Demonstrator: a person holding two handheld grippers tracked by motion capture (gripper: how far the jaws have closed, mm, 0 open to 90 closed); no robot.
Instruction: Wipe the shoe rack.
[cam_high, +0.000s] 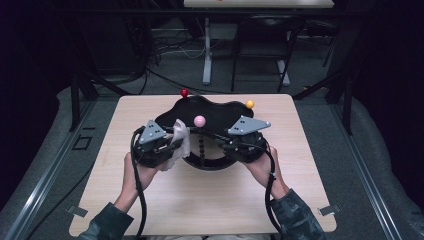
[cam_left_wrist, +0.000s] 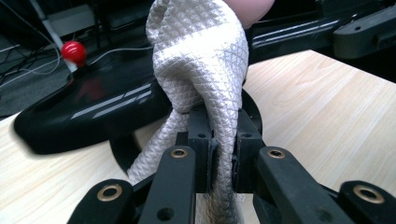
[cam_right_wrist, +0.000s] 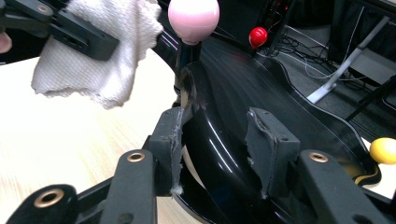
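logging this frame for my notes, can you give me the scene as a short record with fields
work: wiping a glossy black tray with a white cloth
left gripper: shut on the cloth, beside the tray
right gripper: jaws open, straddling the tray's edge
tray knobs: pink, red, yellow
surface: light wooden table

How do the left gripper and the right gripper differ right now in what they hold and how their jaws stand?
The left gripper has its jaws shut on the white waffle-weave cloth; the right gripper holds no cloth.
The right gripper's jaws stand apart, straddling the edge of the glossy black wavy tray, while the left gripper's jaws leave room only for the cloth.
Both are black, two-jawed, hand-held and close to the tray, near the pink ball.
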